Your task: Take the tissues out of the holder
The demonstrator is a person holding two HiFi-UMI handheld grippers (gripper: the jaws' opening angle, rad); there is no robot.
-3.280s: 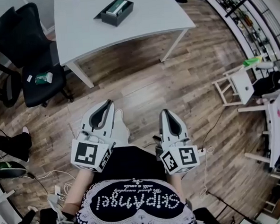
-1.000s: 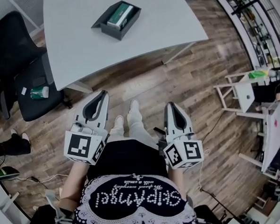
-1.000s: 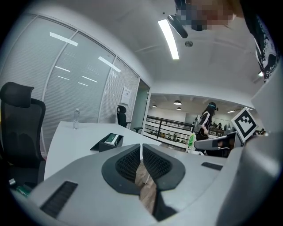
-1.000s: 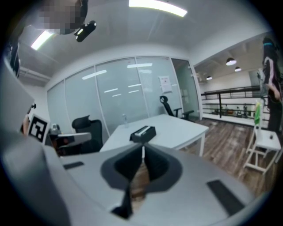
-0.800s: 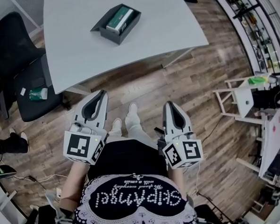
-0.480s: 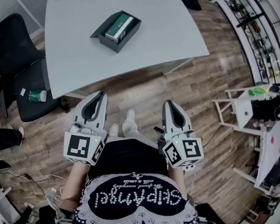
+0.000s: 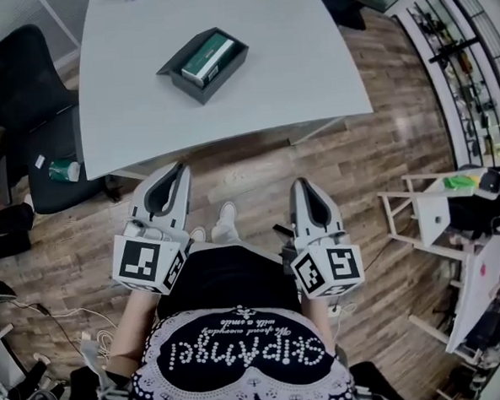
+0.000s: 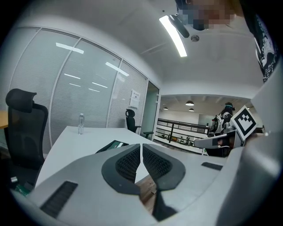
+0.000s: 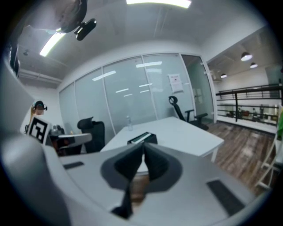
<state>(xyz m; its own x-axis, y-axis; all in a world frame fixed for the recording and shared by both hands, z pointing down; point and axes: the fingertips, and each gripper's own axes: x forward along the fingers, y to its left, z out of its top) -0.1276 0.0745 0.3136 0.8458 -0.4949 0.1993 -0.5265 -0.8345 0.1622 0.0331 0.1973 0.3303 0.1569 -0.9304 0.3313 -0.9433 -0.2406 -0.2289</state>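
A brown wood-plank floor (image 7: 375, 170) fills most of the head view. A large white rectangular table (image 7: 292, 57) takes up the upper middle of the frame. A black office chair (image 7: 14, 66) stands at the upper left, just beside the table's left edge. In the lower middle, the grey left gripper (image 7: 174, 167) and the grey right gripper (image 7: 300, 183) are held side by side over the floor, short of the table. Each has its jaws pressed together with nothing between them. The dark rectangular holder (image 7: 204, 62) sits on the table, upper centre, well apart from both grippers. The green pack of tissues (image 7: 208, 57) lies inside it. A small clear bottle (image 8: 80, 123) stands upright on the table's far end in the left gripper view.
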